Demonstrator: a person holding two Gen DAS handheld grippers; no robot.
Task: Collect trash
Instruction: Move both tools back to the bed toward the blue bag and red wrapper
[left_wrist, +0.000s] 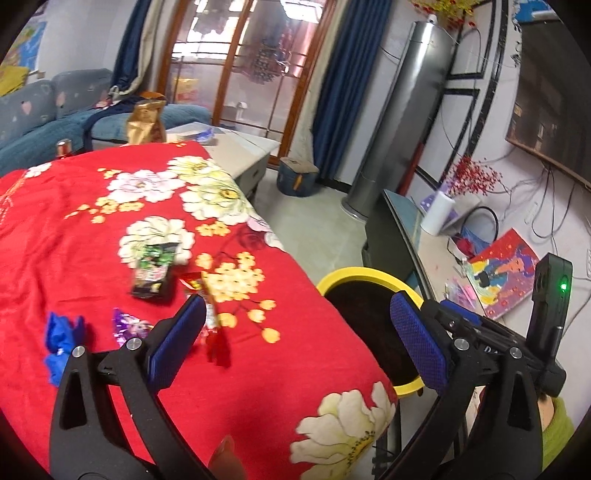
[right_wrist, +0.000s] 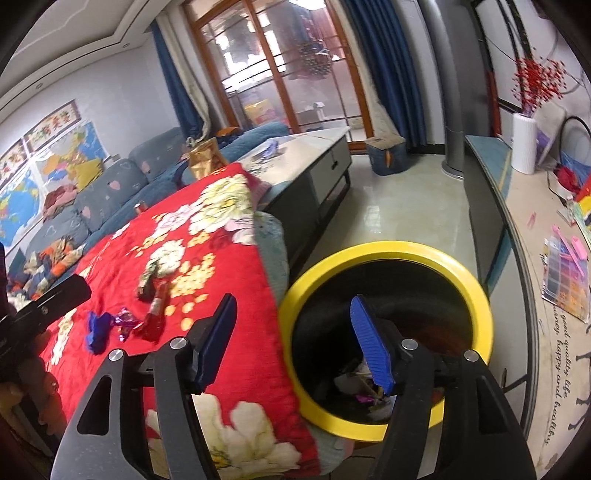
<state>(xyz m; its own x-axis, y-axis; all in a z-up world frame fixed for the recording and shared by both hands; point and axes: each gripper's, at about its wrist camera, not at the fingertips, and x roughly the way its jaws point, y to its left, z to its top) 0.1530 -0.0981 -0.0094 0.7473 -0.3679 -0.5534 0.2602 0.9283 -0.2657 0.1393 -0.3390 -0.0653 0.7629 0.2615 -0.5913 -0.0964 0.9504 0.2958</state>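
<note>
Left gripper (left_wrist: 297, 341) spread wide, nothing between the pads, over the edge of the red floral cloth (left_wrist: 92, 229). Right gripper (right_wrist: 293, 341) also spread, empty, above the yellow-rimmed bin (right_wrist: 480, 295); scraps lie at the bin's bottom. On the cloth: dark green wrapper (left_wrist: 155, 271), red wrapper (left_wrist: 207, 314), purple wrapper (left_wrist: 129, 326), blue wrapper (left_wrist: 61, 341); their print is unreadable. Floor mat (right_wrist: 561, 369) text reads "good quality life", "happy and healthy".

plush red blanket (left_wrist: 92, 229), glossy foil wrappers (left_wrist: 155, 271)
</note>
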